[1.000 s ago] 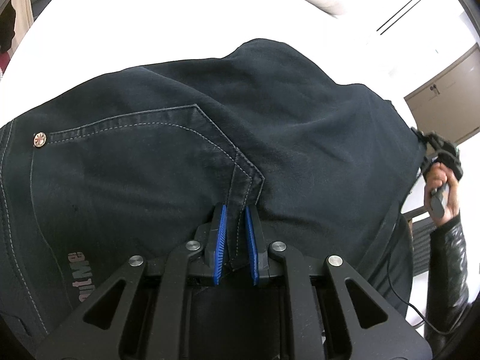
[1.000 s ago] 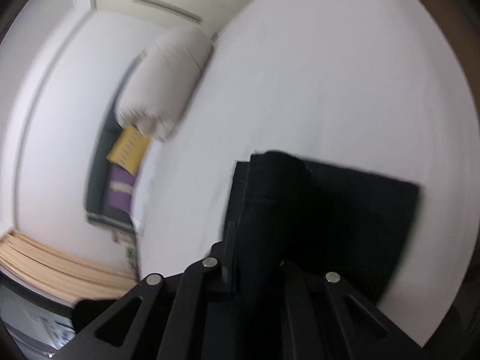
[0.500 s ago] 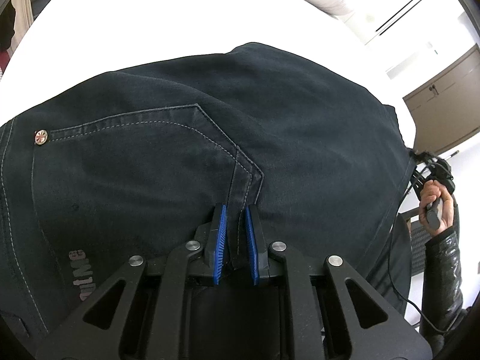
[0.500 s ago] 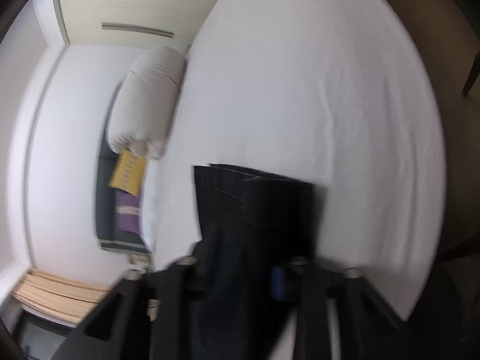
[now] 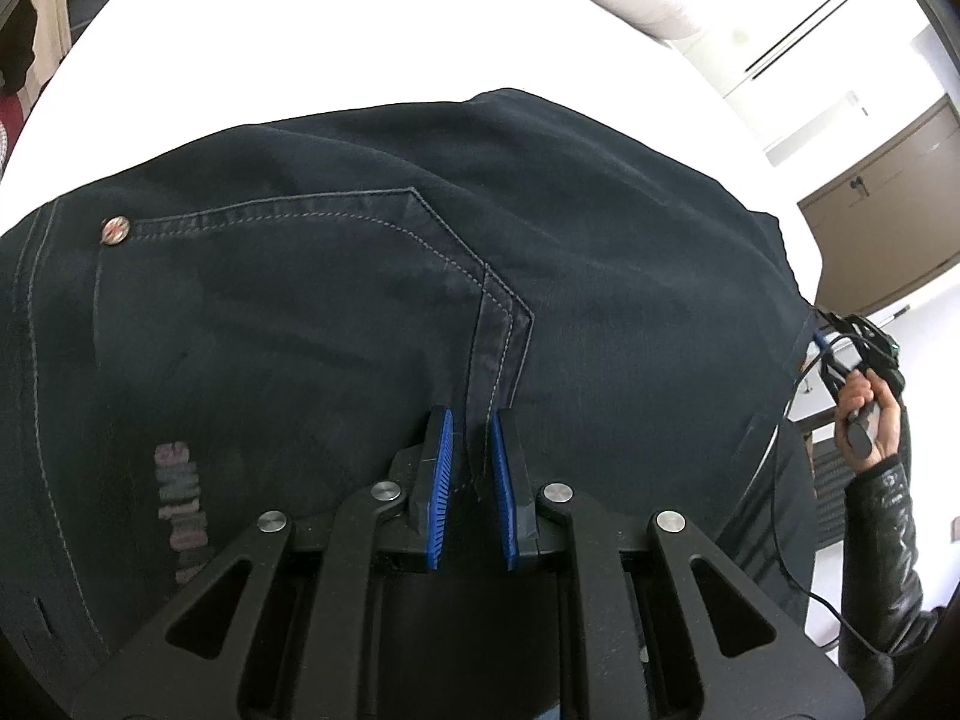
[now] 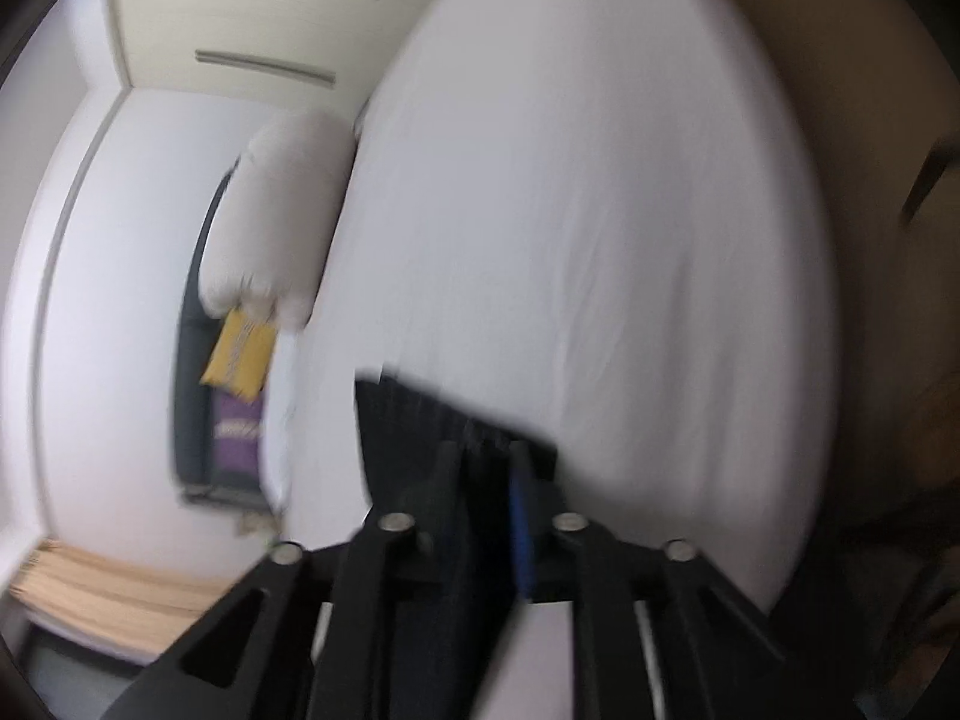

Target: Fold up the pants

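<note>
The left gripper (image 5: 470, 438) fingers clamp a seam fold of the dark jeans (image 5: 336, 312) — bed (image 5: 288, 30) beyond. The right gripper (image 6: 483, 480) fingers have just been opening — denim lies loose between them.

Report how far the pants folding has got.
Done: the dark pants lie in a compact fold on the white bed. In hand: the left gripper is shut on a seam at their near edge; the right gripper has just been opening, cloth between its fingers, the blur hiding any contact. Left: releasing both grips, perhaps another fold.
</note>
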Available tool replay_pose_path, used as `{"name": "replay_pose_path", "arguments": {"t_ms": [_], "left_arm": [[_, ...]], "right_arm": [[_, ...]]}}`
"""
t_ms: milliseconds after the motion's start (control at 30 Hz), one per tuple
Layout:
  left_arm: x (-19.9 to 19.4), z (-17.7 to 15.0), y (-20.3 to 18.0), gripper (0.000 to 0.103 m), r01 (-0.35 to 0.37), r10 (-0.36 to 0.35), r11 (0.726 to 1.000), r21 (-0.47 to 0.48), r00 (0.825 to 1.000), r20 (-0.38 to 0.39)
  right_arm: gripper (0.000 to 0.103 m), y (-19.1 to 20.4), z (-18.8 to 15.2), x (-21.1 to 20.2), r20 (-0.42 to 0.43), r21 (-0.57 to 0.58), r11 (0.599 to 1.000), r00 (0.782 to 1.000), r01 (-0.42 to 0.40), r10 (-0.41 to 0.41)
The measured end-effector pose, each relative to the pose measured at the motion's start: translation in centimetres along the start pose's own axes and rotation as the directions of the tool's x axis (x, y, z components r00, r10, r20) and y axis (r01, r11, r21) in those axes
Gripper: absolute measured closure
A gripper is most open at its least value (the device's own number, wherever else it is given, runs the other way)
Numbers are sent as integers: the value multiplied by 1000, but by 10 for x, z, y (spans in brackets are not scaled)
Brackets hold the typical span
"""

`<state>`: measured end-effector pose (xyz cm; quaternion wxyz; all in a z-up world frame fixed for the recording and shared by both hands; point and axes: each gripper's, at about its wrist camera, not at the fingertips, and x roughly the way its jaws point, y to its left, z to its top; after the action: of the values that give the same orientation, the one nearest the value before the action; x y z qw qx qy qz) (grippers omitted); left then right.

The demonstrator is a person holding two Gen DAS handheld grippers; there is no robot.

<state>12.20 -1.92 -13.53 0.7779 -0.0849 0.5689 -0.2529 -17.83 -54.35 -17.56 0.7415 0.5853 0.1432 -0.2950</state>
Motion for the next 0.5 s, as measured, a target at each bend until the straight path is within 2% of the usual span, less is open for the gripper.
{"name": "replay_pose_path", "arguments": {"t_ms": [33, 67, 167, 200, 233, 267, 300, 400, 467, 500], "left_arm": [[-3, -3, 1, 89, -2, 2, 1000, 0, 1000, 6], [-4, -5, 1, 89, -4, 4, 1000, 1, 1000, 11], [-9, -12, 0, 89, -12, 12, 1000, 6, 1000, 29], [-10, -14, 0, 89, -14, 14, 1000, 9, 999, 31], [-9, -14, -2, 89, -16, 16, 1000, 14, 999, 32], [-9, -15, -2, 89, -16, 16, 1000, 16, 999, 33], [-8, -17, -3, 89, -14, 14, 1000, 15, 999, 34], [-9, -21, -3, 89, -11, 10, 1000, 19, 999, 35], [-11, -24, -1, 89, -2, 1, 1000, 14, 999, 41], [-12, -26, 0, 89, 5, -5, 1000, 9, 999, 44]], "right_arm": [[52, 7, -2, -12, 19, -36, 999, 1000, 3, -2], [52, 16, -8, -20, -6, -81, 996, 999, -37, 37], [52, 54, -49, -29, -179, -242, 959, 978, -149, 107], [52, 64, -68, -29, -249, -273, 941, 959, -201, 132], [52, 74, -91, -27, -333, -282, 922, 928, -266, 167], [52, 83, -119, -23, -430, -260, 906, 880, -335, 202], [53, 87, -134, -18, -480, -239, 902, 851, -360, 213], [56, 97, -199, 8, -659, -133, 906, 719, -402, 222], [59, 100, -224, 18, -712, -119, 907, 672, -403, 204], [60, 102, -231, 22, -723, -121, 910, 664, -397, 193]]}}
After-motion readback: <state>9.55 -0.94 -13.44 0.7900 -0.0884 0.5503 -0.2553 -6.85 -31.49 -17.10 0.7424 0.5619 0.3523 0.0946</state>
